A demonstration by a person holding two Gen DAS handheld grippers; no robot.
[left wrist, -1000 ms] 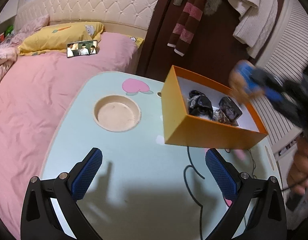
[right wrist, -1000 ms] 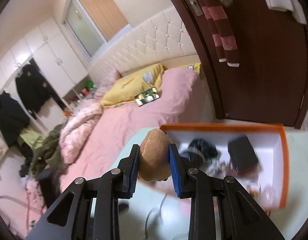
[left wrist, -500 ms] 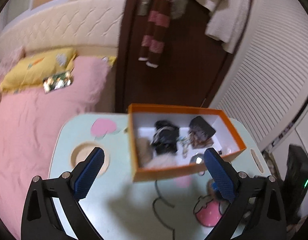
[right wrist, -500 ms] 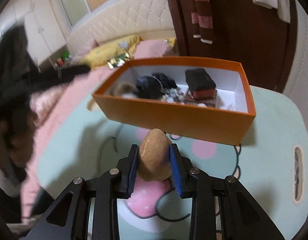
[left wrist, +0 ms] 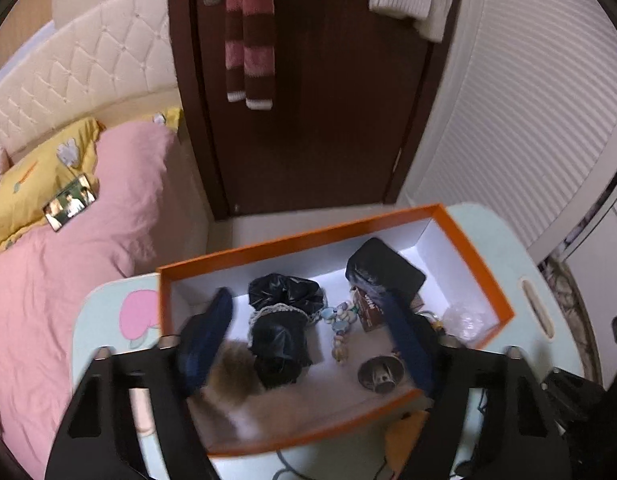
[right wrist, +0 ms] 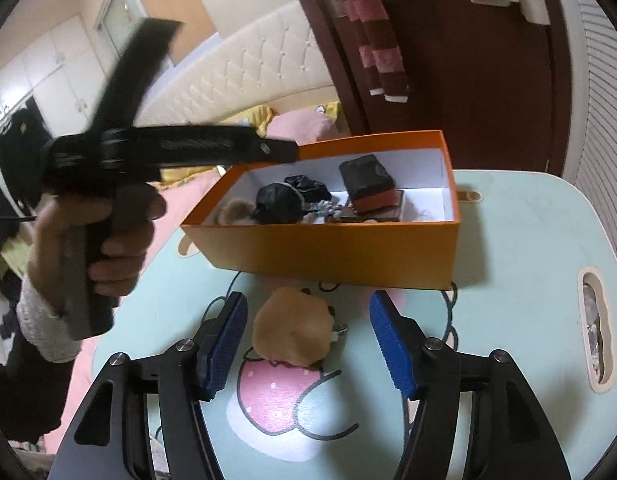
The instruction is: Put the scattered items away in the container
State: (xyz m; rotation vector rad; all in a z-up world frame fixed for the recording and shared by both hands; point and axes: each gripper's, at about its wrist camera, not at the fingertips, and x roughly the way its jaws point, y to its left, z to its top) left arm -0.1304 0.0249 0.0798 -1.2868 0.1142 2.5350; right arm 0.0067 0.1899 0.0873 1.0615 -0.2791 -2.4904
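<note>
Matt cardboard box (right wrist: 340, 248), fuzzy plush toy (right wrist: 294, 332), glossy smooth tabletop (right wrist: 520, 240).

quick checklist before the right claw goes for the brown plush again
1. Right claw open: ok, jaws wide apart.
2. Plush between the jaws: ok, lying on the table, touching neither pad.
3. Plush outside the box: ok, just in front of its near wall.
4. Room in the box: ok, bare floor at its right end.
5. Left claw out of the way: not ok, it hangs over the box.
6. Plush keyring clear of the pads: cannot tell.
</note>
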